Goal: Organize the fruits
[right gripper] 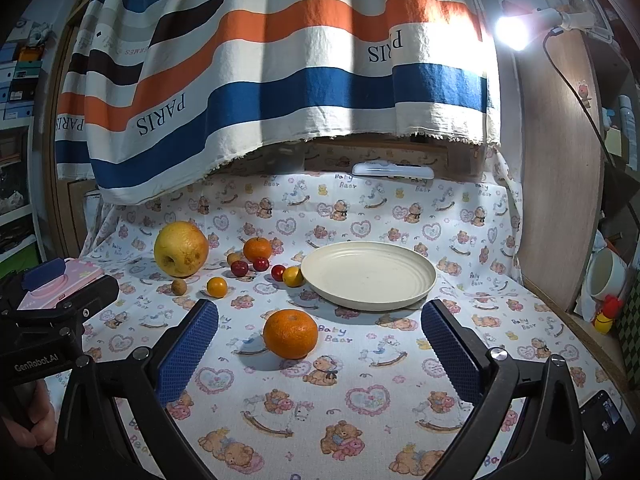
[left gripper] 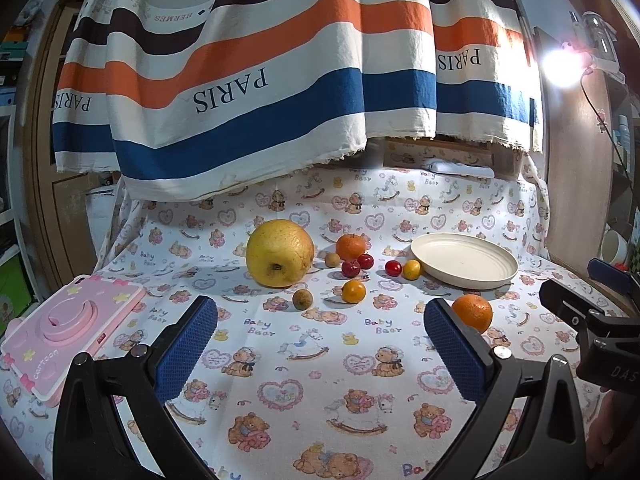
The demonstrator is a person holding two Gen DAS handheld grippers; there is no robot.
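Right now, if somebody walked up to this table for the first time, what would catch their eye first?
Probably the big yellow fruit at the back left of the bear-print cloth, dwarfing the small fruits scattered beside it. Next, the empty cream plate at the back right, with one orange lying alone in front of it, right ahead of the open right gripper. Above hangs a striped cloth printed PARIS.

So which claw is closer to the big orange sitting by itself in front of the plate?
Right. The orange lies just ahead of the open right claw, nearly centred between its fingers. The open left claw sits off to the orange's left, the fruit beyond its right finger.
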